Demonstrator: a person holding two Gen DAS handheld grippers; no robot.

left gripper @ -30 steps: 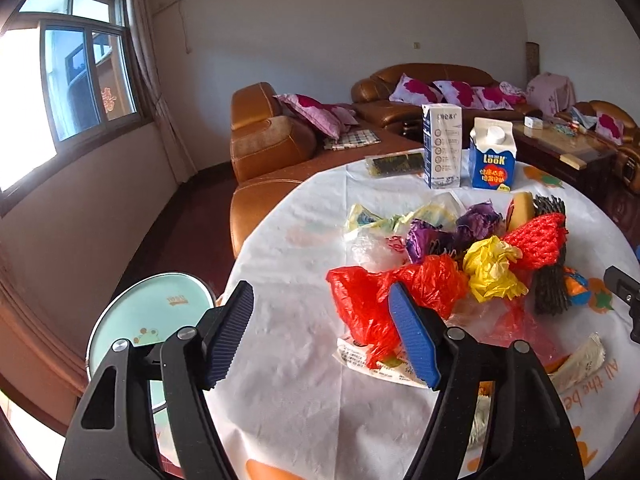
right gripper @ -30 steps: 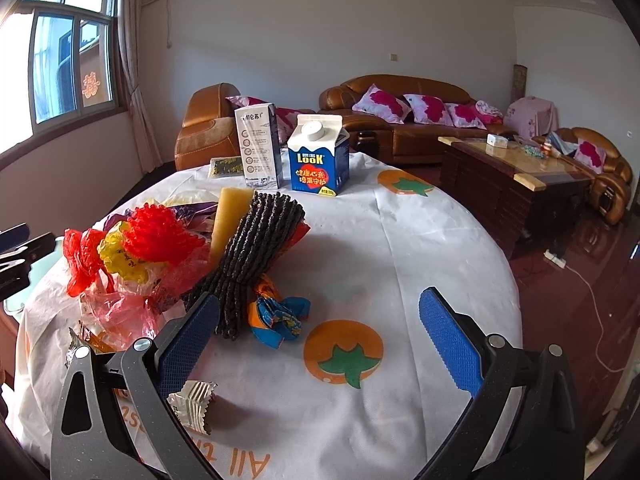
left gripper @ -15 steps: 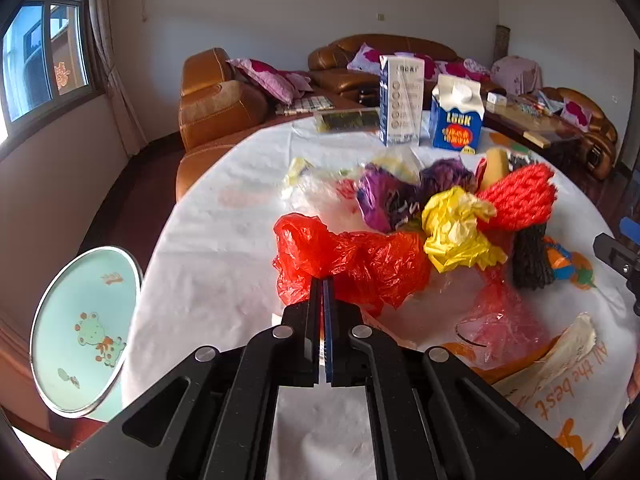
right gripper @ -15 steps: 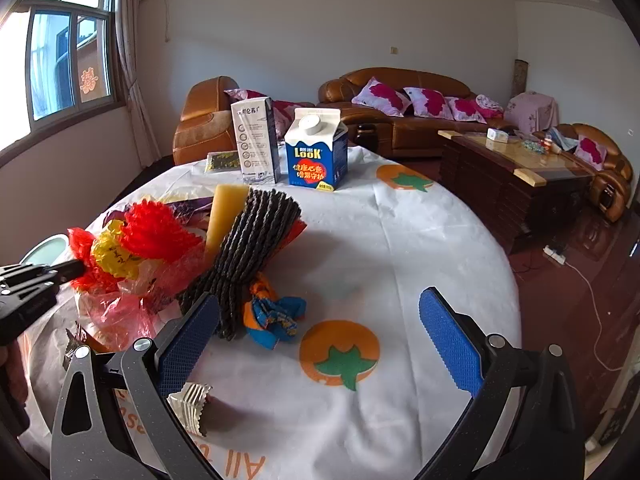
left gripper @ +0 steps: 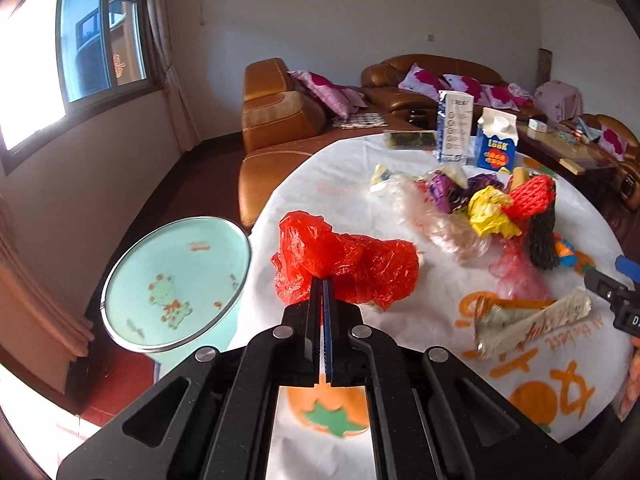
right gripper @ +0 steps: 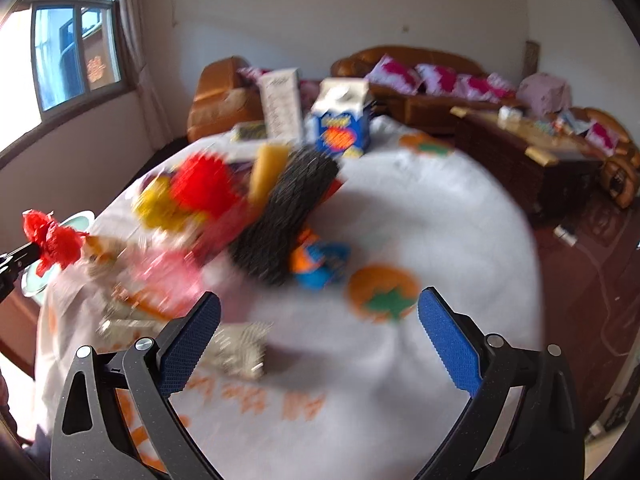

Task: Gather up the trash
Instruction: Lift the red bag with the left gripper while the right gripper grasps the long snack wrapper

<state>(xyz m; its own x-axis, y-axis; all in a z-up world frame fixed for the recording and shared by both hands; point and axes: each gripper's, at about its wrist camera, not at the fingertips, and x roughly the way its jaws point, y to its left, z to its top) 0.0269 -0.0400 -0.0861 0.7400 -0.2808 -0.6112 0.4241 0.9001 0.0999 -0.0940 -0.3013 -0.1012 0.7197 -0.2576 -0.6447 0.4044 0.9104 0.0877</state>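
Red bag [left gripper: 344, 264] lifted off pile; basin [left gripper: 176, 284] beside table [left gripper: 400, 344].

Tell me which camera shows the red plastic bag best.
The left wrist view. There the red plastic bag fills the centre, sharp, pinched in the shut left gripper, lifted near the table edge. The right wrist view shows it only small at the far left, amid motion blur, beyond the open right gripper.

Pale plastered walls [left gripper: 340, 12] enclose a living room with a dark reddish floor [left gripper: 192, 184]. Bright daylight pours through a sliding window [left gripper: 100, 44] on the left. Brown leather sofas [left gripper: 280, 120] with pink cushions [left gripper: 460, 84] line the far wall, beside a dark wooden coffee table [right gripper: 532, 152]
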